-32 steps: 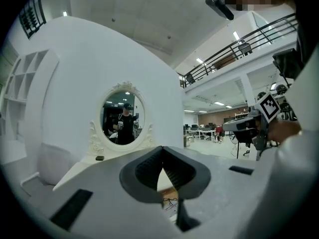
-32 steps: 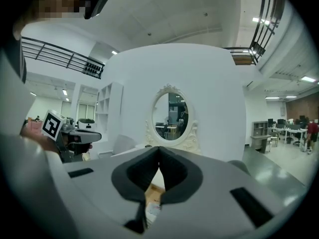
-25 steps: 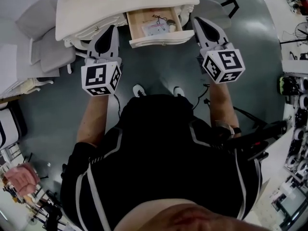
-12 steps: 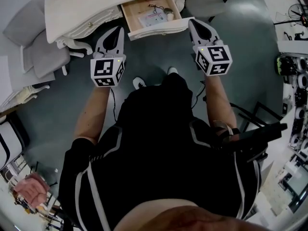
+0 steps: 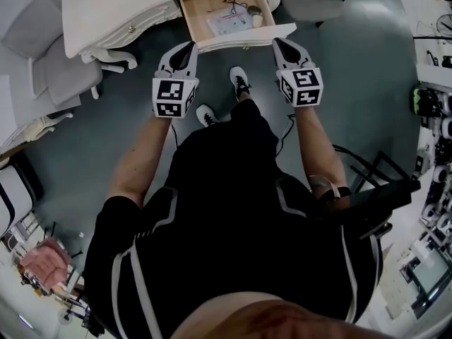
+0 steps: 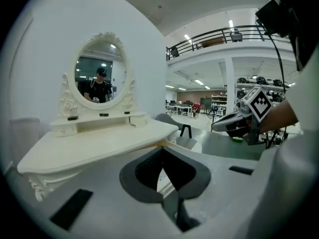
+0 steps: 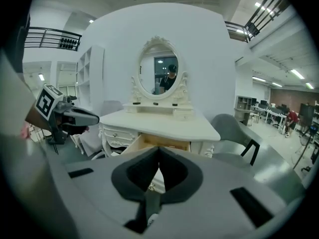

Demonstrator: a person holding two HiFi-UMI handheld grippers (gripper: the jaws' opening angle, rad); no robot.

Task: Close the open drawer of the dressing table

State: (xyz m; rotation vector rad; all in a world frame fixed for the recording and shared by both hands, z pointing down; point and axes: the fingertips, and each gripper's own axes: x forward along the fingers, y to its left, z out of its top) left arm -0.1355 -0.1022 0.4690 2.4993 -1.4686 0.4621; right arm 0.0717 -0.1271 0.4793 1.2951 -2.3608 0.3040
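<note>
left gripper (image 5: 190, 46) and right gripper (image 5: 278, 43), jaws together and empty, near the open drawer (image 5: 244, 38) front

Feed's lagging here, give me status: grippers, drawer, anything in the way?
Left gripper, right gripper: shut, empty, near drawer front. Drawer open, papers inside. Nothing seen blocking.

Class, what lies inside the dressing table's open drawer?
A flat printed sheet, a dark tangled cord and a small pale object lie in the drawer. Its rear part is covered by the tabletop.
</note>
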